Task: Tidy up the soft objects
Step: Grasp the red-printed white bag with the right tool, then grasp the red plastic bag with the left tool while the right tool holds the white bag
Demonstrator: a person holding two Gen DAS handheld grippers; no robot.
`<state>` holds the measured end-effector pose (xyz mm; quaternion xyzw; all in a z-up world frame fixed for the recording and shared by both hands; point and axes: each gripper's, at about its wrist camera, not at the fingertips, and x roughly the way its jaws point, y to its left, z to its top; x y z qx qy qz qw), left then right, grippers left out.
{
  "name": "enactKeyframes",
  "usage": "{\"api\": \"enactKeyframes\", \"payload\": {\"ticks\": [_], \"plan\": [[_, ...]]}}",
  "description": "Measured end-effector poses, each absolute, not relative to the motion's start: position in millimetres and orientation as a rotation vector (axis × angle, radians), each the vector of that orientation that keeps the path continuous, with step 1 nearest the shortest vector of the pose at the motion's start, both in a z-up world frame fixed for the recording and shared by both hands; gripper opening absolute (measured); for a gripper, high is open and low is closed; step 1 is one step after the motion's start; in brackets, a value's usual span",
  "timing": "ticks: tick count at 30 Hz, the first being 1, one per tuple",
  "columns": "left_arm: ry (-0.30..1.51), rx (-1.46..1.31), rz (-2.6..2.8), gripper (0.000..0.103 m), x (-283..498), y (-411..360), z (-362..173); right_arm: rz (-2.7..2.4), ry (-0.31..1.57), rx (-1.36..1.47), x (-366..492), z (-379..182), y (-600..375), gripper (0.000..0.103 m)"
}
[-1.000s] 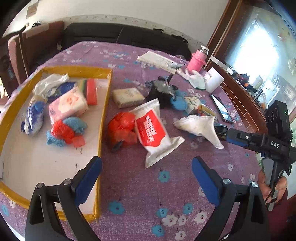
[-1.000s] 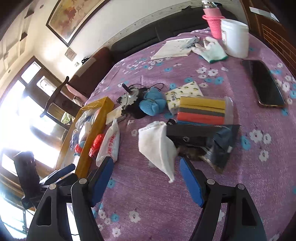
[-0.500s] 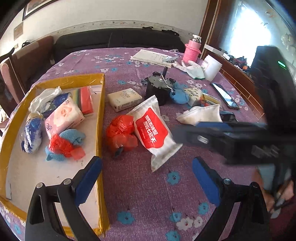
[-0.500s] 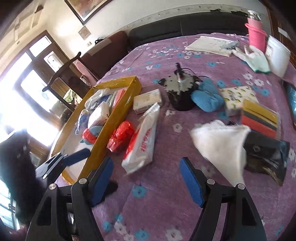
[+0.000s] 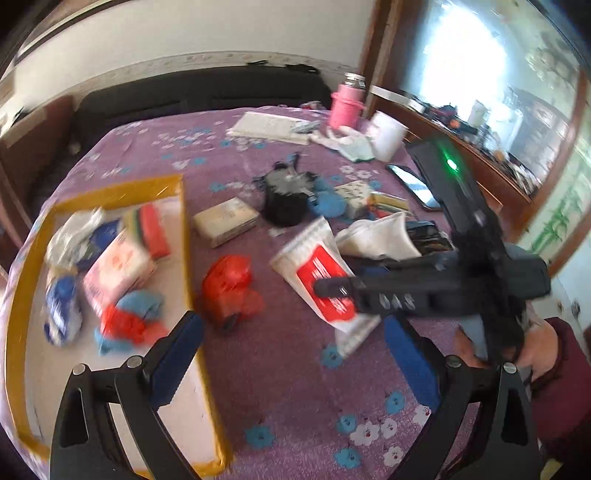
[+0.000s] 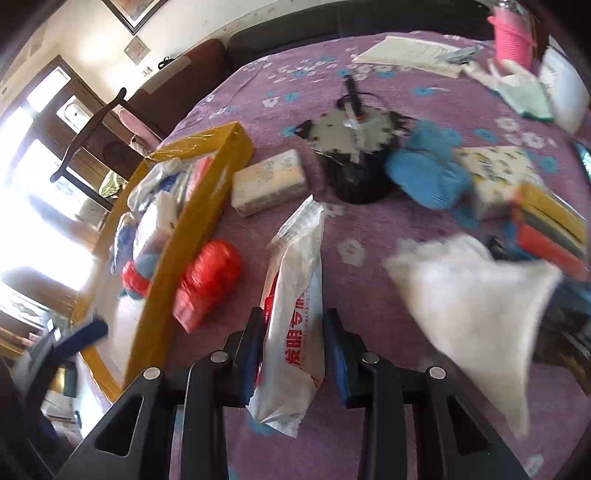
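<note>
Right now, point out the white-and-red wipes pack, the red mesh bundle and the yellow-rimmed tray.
white-and-red wipes pack (image 6: 295, 295), right wrist, middle.
red mesh bundle (image 6: 207, 280), right wrist, middle.
yellow-rimmed tray (image 6: 192, 229), right wrist, rim.

wall: white, with a pale border strip | sofa: dark, along the wall behind the table | tablecloth: purple with blue and white flowers | window: bright daylight, brown wooden frame | chair: dark wood, beside a bright doorway | picture frame: on the wall

Glossy plastic wipes pack, matt cloth
</note>
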<state>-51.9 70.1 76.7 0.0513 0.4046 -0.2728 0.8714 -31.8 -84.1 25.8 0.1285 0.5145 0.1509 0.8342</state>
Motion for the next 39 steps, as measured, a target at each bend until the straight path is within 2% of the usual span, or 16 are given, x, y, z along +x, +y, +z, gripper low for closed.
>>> {"api": "enactKeyframes", "payload": {"ticks": [8, 13, 16, 19, 27, 30, 31, 33, 34, 35, 36, 39], "plan": [[0.961, 0.270, -0.600, 0.097, 12.3, 24.4, 51.6, 0.287, 1.054, 0.337, -86.4, 22.7, -140.5, 0.033], [1.121, 0.308, -0.523, 0.097, 42.2, 24.8, 18.5, 0.300, 1.040, 0.372, -91.2, 18.0, -150.9, 0.035], [1.176, 0.265, -0.606, 0.097, 33.4, 22.9, 20.8, 0.303, 1.029, 0.364, -92.8, 17.2, -149.5, 0.036], [1.186, 0.274, -0.671, 0.088, 16.7, 17.5, 25.4, 0.310, 1.030, 0.388, -90.3, 13.2, -148.2, 0.037], [1.188, 0.355, -0.577, 0.088, 6.9, 9.4, 9.5, 0.295, 1.026, 0.382, -92.0, 12.8, -144.2, 0.045], [1.134, 0.402, -0.584, 0.088, -12.5, 4.4, 4.6, 0.285, 1.034, 0.383, -88.3, 12.8, -140.4, 0.049], [1.119, 0.396, -0.586, 0.087, -16.6, 4.7, 5.1, 0.278, 1.035, 0.384, -86.6, 12.9, -139.9, 0.049], [1.094, 0.372, -0.604, 0.049, -29.1, 8.7, 8.7, 0.256, 1.034, 0.379, -83.5, 13.3, -137.1, 0.049], [1.081, 0.355, -0.603, 0.038, -34.0, 11.6, 11.9, 0.248, 1.032, 0.374, -83.1, 13.8, -136.5, 0.049], [1.082, 0.328, -0.609, 0.038, -36.1, 15.8, 13.8, 0.241, 1.032, 0.365, -82.1, 14.1, -134.6, 0.049], [1.072, 0.298, -0.616, 0.038, -38.6, 21.3, 17.6, 0.239, 1.033, 0.357, -81.2, 14.7, -132.4, 0.040], [1.055, 0.227, -0.629, 0.038, -44.7, 37.3, 26.0, 0.273, 1.041, 0.365, -81.5, 15.6, -125.9, 0.038]]}}
